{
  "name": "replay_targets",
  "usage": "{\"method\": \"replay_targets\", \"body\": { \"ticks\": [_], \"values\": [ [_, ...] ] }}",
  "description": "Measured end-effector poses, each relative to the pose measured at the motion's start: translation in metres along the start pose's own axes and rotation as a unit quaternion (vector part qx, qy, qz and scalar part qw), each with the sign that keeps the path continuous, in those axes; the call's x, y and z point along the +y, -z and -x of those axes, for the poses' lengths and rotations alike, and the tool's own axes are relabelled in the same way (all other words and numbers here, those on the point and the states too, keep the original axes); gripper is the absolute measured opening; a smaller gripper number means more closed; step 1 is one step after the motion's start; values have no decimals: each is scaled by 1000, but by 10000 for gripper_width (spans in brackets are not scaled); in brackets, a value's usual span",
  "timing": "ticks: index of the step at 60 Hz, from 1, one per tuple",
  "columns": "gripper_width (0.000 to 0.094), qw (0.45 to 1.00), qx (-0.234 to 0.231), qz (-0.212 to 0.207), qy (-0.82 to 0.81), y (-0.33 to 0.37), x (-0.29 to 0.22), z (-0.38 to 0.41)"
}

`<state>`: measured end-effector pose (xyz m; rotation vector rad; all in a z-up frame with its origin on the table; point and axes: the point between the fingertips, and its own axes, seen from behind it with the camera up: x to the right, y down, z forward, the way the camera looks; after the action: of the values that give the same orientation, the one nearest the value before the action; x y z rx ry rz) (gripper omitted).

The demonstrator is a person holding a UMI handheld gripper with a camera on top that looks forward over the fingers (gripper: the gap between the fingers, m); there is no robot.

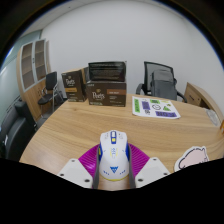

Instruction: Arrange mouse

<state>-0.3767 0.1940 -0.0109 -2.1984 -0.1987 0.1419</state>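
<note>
So the hand-held gripper [113,172] has its two fingers around a white mouse [113,154]; the magenta pads [90,158] sit right up against both sides of it, so it looks pinched between them rather than just sitting there; can't tell whether the mouse's underside is touching the bench [90,125] or is lifted slightly. The mouse points away from the camera, with a scroll wheel down its middle and some blue markings near the back end.

Beyond the fingers it's a big light wooden bench, rounded at the corners; at the far side of it there are two dark brown cardboard boxes [98,94] with pale print, side by side, and a black box [107,71] stacked on top of the right one. Off to the right of those lies a flat printed sheet [156,107] with green and purple bits on it; too small to read. Right by the right finger, at the near edge of the bench, there's a white sticker-like shape [192,157] with a pinkish outline.

Behind the bench: a black mesh office chair [159,79] on the far right side, another dark chair [50,86] on the left, and a shelf unit [32,60] against the white wall on the left.
</note>
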Motion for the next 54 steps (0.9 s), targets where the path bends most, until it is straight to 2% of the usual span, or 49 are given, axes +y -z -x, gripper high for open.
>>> {"method": "replay_targets", "body": {
  "ticks": [6, 9, 18, 26, 31, 37, 39, 42, 50, 54],
  "values": [
    [399, 1000, -16, 19, -18, 8, -1, 1],
    [400, 999, -16, 10, -34, 21, -9, -9],
    [398, 997, 36, -29, -57, 75, -35, -92],
    [397, 993, 101, 4, -57, 101, 2, -187],
    [396, 990, 124, 33, -59, 109, 32, -220],
    [397, 987, 129, 62, -68, 110, 66, -237],
    [398, 988, 123, 45, -78, 109, 62, -238],
    [406, 988, 119, 45, -87, 106, 63, -238],
    [571, 986, 119, 71, -89, 106, 65, -236],
    [819, 985, 120, 81, -97, 115, 66, -230]
  ]
}}
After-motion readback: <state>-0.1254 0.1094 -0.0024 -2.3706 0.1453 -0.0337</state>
